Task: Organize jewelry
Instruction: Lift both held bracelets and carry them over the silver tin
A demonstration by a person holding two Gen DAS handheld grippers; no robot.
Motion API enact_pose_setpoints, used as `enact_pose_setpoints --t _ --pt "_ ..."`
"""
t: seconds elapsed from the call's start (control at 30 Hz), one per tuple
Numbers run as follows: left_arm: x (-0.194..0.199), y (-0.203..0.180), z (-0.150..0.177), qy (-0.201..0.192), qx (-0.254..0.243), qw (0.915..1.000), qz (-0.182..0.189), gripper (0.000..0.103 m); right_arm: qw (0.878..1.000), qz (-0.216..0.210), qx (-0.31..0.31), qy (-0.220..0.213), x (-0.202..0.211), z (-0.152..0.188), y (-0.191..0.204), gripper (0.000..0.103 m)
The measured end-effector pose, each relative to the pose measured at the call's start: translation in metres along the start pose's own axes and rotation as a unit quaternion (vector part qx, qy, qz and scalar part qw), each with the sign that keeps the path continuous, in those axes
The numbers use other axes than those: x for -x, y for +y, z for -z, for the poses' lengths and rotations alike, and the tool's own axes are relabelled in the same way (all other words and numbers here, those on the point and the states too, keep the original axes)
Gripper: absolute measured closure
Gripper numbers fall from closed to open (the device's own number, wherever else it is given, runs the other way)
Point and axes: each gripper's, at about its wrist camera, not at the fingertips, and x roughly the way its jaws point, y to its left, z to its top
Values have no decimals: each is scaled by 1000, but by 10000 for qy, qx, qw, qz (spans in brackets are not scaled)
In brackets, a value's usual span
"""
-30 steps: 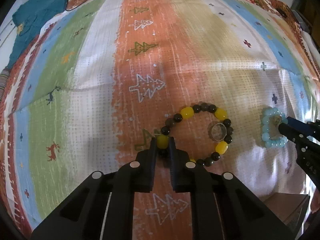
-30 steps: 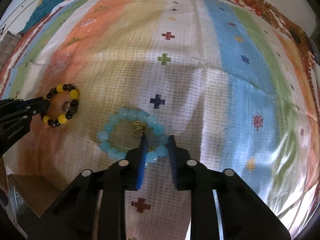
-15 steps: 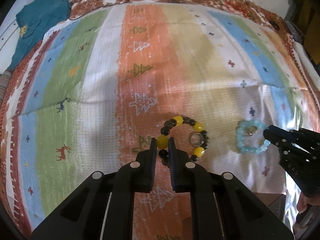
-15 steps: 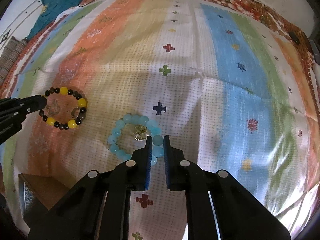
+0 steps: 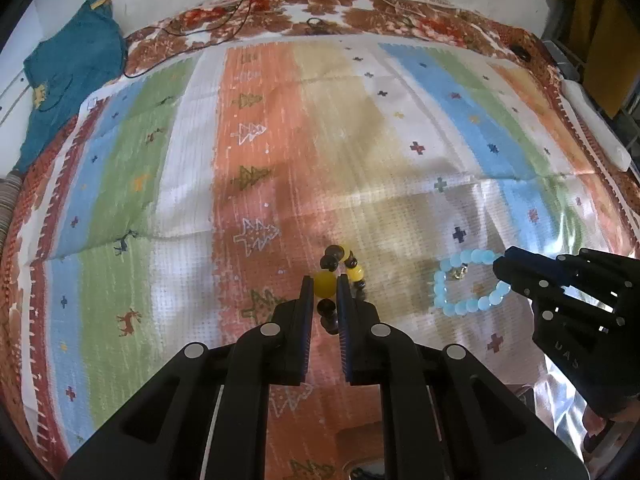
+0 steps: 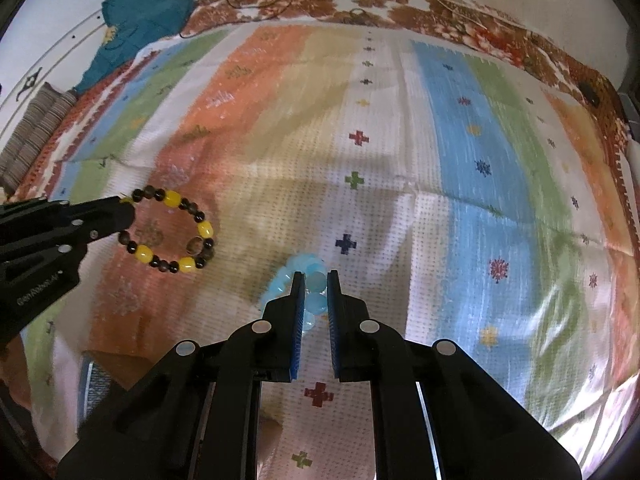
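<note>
A bracelet of yellow and dark beads (image 5: 325,283) hangs from my left gripper (image 5: 325,284), which is shut on one yellow bead; in the right wrist view the same yellow and dark bracelet (image 6: 172,232) shows as a full loop lifted off the cloth, with a small ring (image 6: 195,245) on it. A pale blue bead bracelet (image 6: 314,282) is pinched in my right gripper (image 6: 314,280), shut on it. From the left wrist view the pale blue bracelet (image 5: 466,282) dangles from the right gripper's tips (image 5: 505,267), with a small gold charm (image 5: 460,274) inside the loop.
A striped, patterned cloth (image 5: 280,140) covers the bed-like surface. A teal garment (image 5: 68,76) lies at the far left corner, with a black cable (image 5: 224,28) near the wall. A brown box (image 6: 112,364) sits under the cloth's near edge.
Both grippers have risen, lifting their bracelets off the cloth. The right gripper closed on the blue beads. The yellow bracelet now hangs edge-on from the left gripper.
</note>
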Motion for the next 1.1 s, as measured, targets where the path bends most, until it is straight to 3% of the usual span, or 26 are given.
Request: enact_pose_setpoints --t 0.83,1.1 --pt "44 6 11 -182 76 9998 36 92 9987 -76 37 -494 45 9 12 91" --pt "69 -5 13 -424 42 9990 113 92 9975 11 137 -690 65 15 20 91"
